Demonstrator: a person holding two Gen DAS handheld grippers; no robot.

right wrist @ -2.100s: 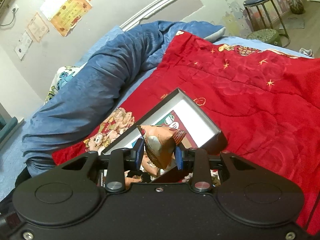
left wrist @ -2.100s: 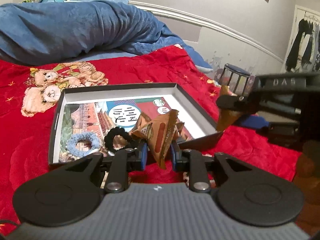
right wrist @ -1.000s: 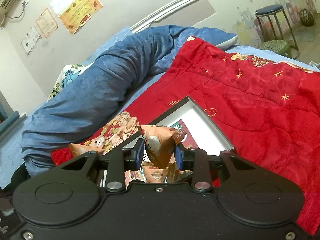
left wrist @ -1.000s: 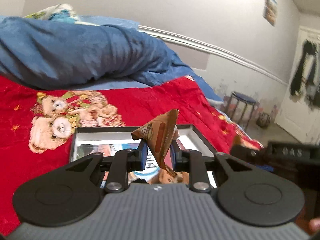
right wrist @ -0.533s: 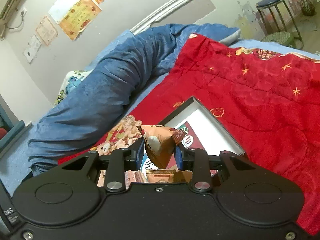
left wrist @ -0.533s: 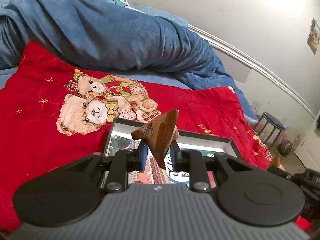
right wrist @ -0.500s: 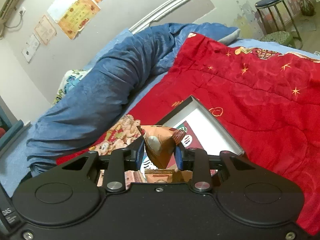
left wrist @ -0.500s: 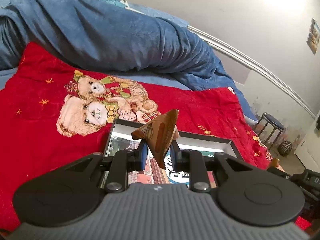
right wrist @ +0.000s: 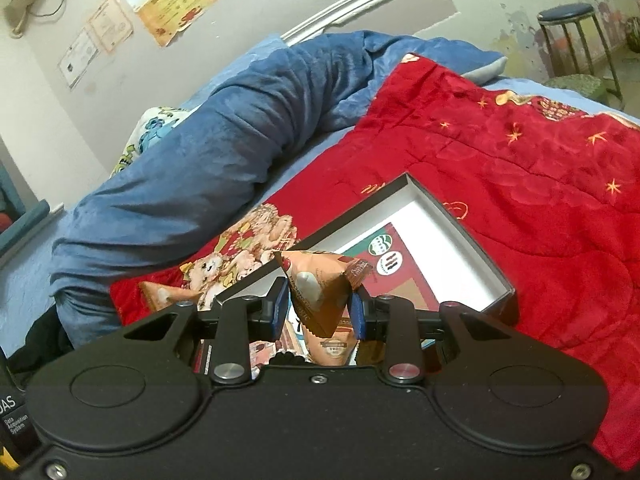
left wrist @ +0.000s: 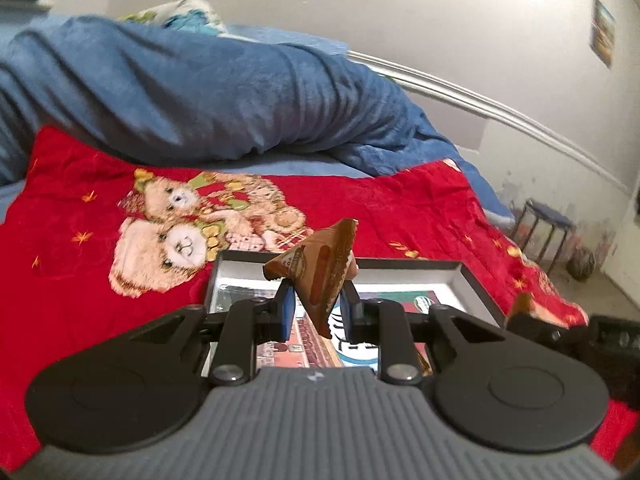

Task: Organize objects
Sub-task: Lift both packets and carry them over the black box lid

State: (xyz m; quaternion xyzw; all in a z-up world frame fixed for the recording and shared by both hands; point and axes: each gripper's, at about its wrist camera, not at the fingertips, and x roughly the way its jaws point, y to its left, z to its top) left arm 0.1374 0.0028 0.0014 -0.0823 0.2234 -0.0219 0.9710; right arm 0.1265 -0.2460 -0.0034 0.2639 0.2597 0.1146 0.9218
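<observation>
My left gripper (left wrist: 316, 310) is shut on a brown triangular snack packet (left wrist: 320, 272), held above the near part of a shallow black-rimmed box (left wrist: 476, 284) with a printed picture inside. In the right wrist view my right gripper (right wrist: 320, 312) is shut on an orange-brown snack packet (right wrist: 320, 288) over the same box (right wrist: 460, 232). Another packet (right wrist: 332, 348) lies in the box just under the right fingers. At the left edge of that view the left gripper's packet (right wrist: 164, 292) pokes up. The right gripper's packet (left wrist: 532, 308) shows at the right of the left wrist view.
The box lies on a red blanket (left wrist: 80, 264) with a teddy-bear print (left wrist: 192, 224). A rolled blue duvet (left wrist: 180, 96) runs along the far side against the wall. A stool (right wrist: 568, 36) stands on the floor past the bed's end.
The left wrist view has swung, so the box and bear print sit differently in frame. The right view has shifted slightly. Both packets stay clamped in the same pose.
</observation>
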